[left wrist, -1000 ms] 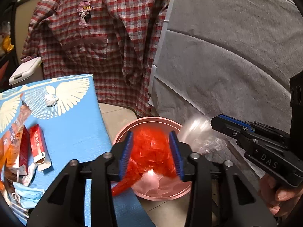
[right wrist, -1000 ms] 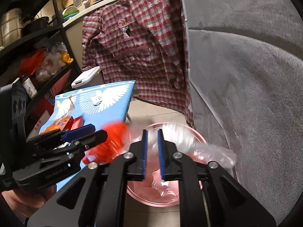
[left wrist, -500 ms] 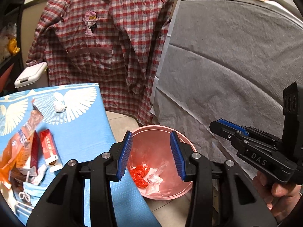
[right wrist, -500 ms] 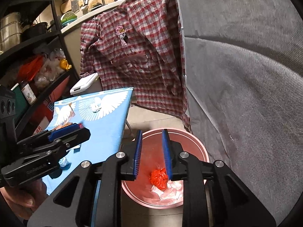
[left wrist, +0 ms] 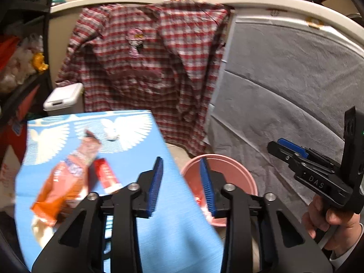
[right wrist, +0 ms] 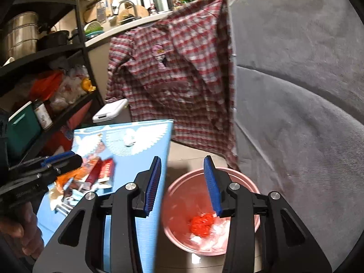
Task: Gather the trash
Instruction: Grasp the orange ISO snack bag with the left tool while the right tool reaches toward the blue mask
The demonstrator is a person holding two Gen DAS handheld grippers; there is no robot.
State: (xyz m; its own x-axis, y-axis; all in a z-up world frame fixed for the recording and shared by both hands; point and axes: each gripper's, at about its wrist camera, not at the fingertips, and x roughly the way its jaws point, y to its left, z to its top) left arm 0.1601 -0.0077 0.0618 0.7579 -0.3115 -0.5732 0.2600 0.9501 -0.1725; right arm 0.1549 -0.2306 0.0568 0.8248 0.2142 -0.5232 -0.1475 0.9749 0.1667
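Hanging behind everything was a red plaid shirt (left wrist: 145, 68), and below it a blue surface (left wrist: 173, 204) printed with white wings. Off its right edge stood a pink basin (right wrist: 241, 177) on the floor, holding a crumpled red wrapper (right wrist: 201, 224) among clear plastic scraps. An orange snack bag (left wrist: 63, 182) and red carton (left wrist: 105, 175) lay near the surface's left edge. Left tongs (left wrist: 182, 185) and right tongs (right wrist: 183, 184) both stood apart, holding nothing.
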